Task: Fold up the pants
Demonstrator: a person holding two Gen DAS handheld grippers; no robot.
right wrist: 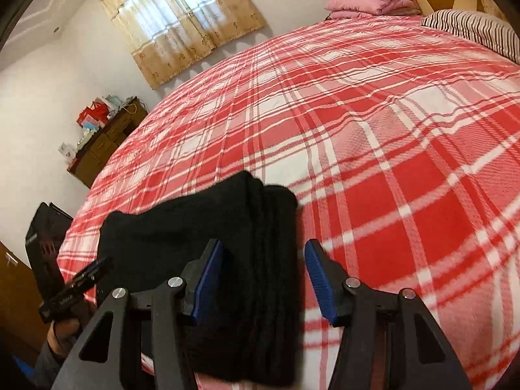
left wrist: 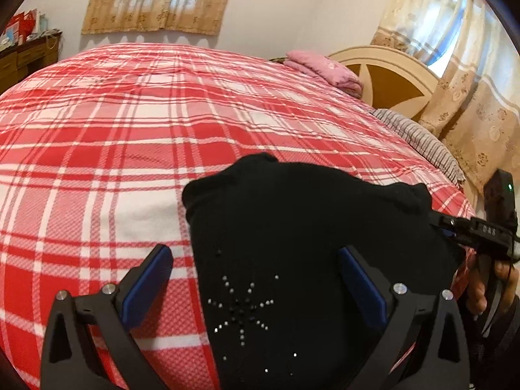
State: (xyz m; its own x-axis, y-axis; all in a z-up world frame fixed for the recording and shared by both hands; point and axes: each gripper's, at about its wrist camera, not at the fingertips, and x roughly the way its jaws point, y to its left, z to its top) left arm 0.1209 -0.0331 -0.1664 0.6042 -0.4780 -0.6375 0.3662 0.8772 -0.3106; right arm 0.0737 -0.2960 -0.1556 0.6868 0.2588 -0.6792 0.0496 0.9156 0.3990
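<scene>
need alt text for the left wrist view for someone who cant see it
Folded black pants with a rhinestone starburst lie on a red plaid bedspread, between the open fingers of the left gripper. The right gripper sits at the pants' right edge. Behind are a pink blanket, a headboard and curtains.

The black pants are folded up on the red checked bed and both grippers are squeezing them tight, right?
Not quite. The black pants do lie folded on the red checked bed, but the left gripper and right gripper are both open, as each wrist view shows.
</scene>
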